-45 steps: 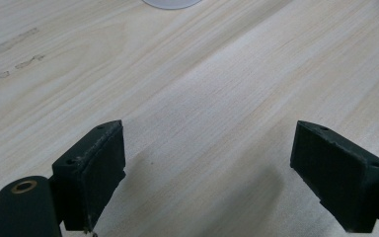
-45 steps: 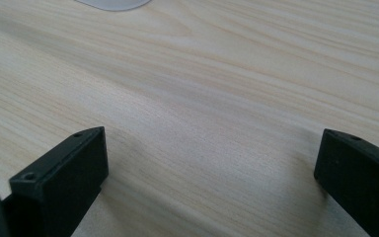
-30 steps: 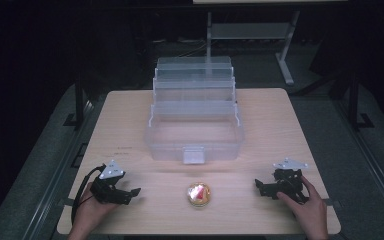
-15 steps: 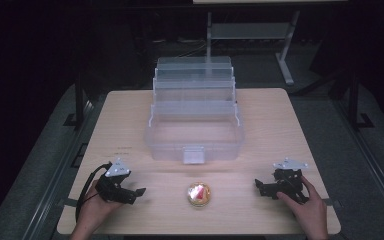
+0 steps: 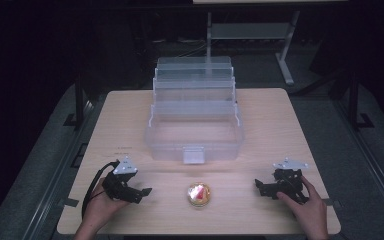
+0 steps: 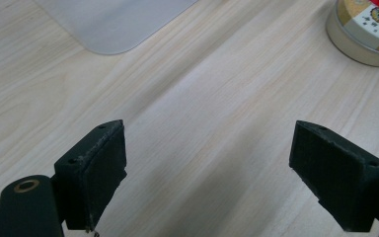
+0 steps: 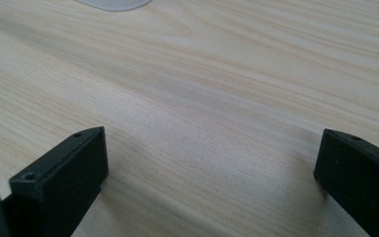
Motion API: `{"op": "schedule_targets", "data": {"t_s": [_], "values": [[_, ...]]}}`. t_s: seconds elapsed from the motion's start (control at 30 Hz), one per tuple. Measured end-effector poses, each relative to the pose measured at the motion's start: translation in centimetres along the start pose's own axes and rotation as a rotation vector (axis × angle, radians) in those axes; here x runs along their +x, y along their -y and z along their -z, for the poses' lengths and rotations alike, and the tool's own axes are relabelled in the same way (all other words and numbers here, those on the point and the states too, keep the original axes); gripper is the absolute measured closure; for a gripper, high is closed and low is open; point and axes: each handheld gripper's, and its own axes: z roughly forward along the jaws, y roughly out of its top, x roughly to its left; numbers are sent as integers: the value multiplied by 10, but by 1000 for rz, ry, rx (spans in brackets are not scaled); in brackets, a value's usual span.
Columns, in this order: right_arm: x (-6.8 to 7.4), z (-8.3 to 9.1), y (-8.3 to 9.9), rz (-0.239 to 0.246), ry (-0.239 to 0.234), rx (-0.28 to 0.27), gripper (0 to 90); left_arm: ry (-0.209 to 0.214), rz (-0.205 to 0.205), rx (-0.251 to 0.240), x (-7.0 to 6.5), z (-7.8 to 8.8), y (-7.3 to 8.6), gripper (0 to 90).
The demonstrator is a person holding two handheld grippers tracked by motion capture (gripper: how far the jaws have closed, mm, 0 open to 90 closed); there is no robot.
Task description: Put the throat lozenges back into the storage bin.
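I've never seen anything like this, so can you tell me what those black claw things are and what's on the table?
A person sits at a wooden table and holds a grabbing tool in each hand: the left gripper and the right gripper. One picture looks down from above. The other two come from little cameras on the tools, so you see their black fingers up close, spread wide with nothing between them. On the table stand a clear plastic box with stepped trays and a small round tin. Nothing is held.
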Motion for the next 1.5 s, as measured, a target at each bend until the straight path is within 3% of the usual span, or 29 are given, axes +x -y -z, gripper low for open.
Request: {"op": "schedule_targets", "data": {"t_s": [1.5], "values": [[0,0,0,1,0,0,0,98,-93,66,-26,-20,-46,138]]}}
